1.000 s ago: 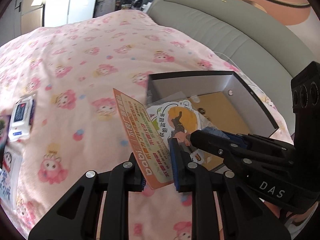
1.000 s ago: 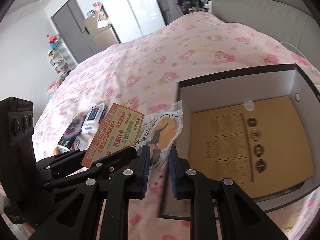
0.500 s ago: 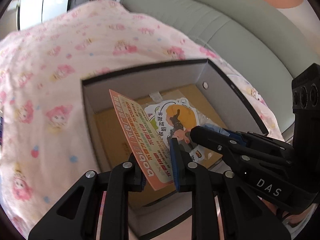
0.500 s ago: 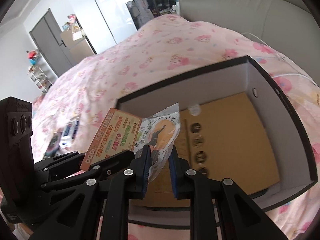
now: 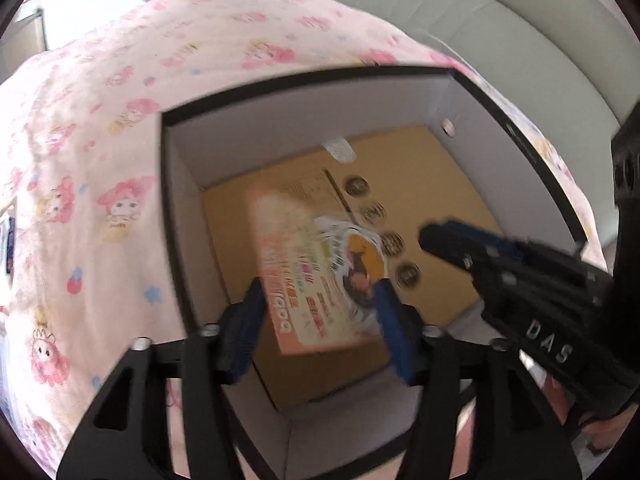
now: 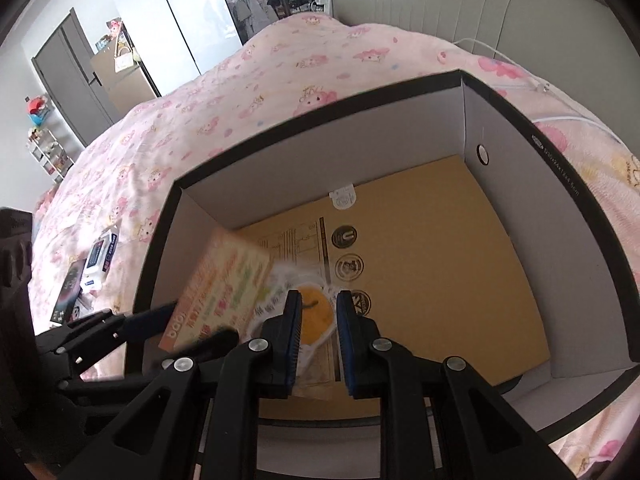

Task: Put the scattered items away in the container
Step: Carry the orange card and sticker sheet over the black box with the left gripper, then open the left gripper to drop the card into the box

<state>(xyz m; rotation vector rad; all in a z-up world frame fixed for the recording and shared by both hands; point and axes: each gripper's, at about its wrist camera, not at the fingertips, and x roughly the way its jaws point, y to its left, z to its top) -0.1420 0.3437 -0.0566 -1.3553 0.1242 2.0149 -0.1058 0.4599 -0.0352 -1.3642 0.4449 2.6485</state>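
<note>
The left tongs (image 5: 320,320) have just been opening, the orange packet (image 5: 304,280) loose and blurred between them, low centre over the box (image 5: 176,184). The right tongs (image 6: 318,332) stay narrowly clenched on the white-and-yellow sachet (image 6: 312,312).

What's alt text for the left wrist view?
Left gripper, jaws just opened, with a blurred orange packet between them above an open box on a pink bedspread. The right gripper reaches in from the right.
</note>
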